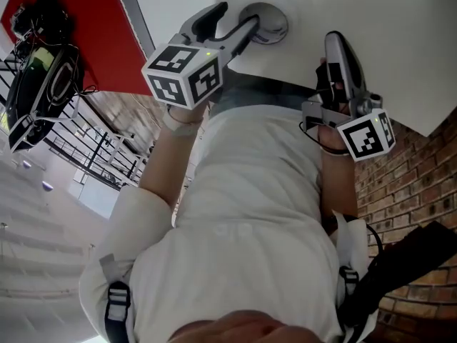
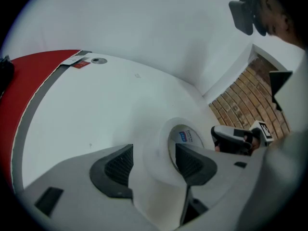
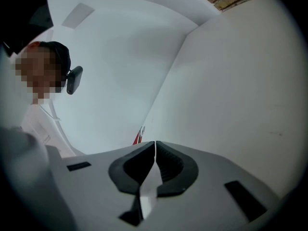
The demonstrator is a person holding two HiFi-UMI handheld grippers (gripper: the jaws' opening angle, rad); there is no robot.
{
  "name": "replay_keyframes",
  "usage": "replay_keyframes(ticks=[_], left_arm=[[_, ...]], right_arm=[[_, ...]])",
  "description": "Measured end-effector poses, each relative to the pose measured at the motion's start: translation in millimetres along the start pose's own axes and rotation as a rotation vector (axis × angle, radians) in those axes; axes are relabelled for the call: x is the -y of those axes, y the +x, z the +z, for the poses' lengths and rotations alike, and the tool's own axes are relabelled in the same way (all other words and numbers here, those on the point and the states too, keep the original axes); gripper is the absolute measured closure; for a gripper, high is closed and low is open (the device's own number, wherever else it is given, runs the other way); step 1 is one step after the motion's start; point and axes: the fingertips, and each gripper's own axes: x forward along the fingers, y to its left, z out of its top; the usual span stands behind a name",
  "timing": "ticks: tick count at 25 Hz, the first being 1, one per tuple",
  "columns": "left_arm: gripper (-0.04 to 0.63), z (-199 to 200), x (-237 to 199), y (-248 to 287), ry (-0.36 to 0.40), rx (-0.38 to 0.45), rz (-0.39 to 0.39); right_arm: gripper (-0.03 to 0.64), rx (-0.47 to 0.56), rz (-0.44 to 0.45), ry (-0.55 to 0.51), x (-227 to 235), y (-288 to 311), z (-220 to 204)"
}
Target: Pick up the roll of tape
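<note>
White tape roll [image 2: 159, 150] is lying flat on the table [image 2: 96, 109], its wall being straddled by the spread jaws of the left gripper [image 2: 153, 154]. The right gripper [image 3: 155, 147] is being carried pinched together, empty. Likely light, stiff; wall is best gripped.

- White worktop [image 2: 106, 100] spreads under and ahead of the left tool [image 2: 151, 158].
- Red surface [image 2: 33, 81] borders it, far left of the tool.
- Round metal fitting [image 2: 98, 60] and red label [image 2: 82, 64] lie well beyond the tool.
- Brickwork [image 2: 240, 105] shows to the tool's right.
</note>
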Motion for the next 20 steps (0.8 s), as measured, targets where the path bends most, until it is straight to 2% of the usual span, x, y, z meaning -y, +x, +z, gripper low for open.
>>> replay_keyframes(ticks=[10,20], left_arm=[[0.328,-2.1,5.6,23.0,0.035,-0.046,-0.012],[0.331,-2.5,4.9,25.3,0.049,-0.041,0.051]], right_arm=[[0.594,0.056,-0.025,0.041,11.4,-9.4,0.7],[0.594,0.117,-0.035,0.066,18.3,-28.0,1.2]])
